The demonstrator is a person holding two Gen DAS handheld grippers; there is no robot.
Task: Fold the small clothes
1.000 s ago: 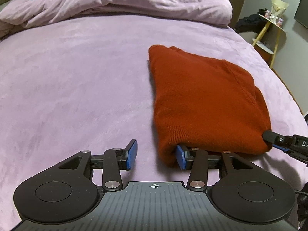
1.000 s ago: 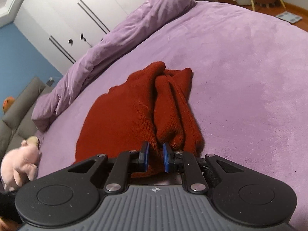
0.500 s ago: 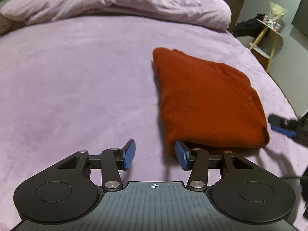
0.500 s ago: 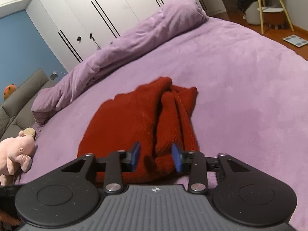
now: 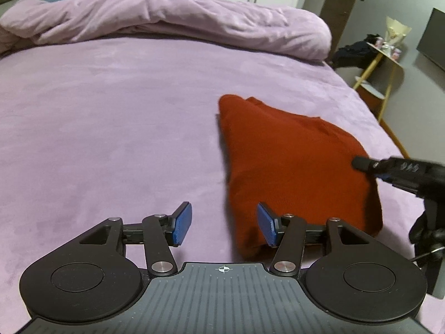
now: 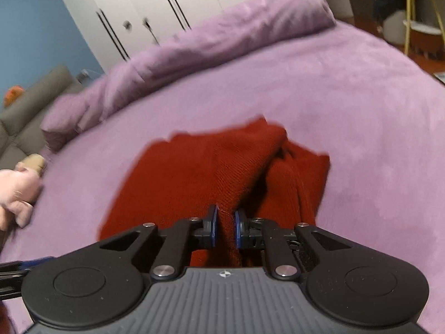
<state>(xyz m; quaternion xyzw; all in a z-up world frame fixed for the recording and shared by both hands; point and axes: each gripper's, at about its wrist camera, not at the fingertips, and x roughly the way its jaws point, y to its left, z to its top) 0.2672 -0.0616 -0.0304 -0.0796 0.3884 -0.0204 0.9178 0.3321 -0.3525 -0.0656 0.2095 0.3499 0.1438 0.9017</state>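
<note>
1. The red sweater [image 5: 292, 161] lies folded on the purple bed [image 5: 111, 139].
2. The left hand-held gripper [image 5: 224, 224] has just been opening; nothing sits between its pads, and the sweater's near corner lies beside its right pad.
3. The right hand-held gripper [image 6: 225, 229] has just closed, pinching a sweater fold.

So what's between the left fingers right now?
Only bare purple bedspread, seen in the left wrist view. The red sweater lies beside the right-hand finger of the left gripper, not between the two.
</note>
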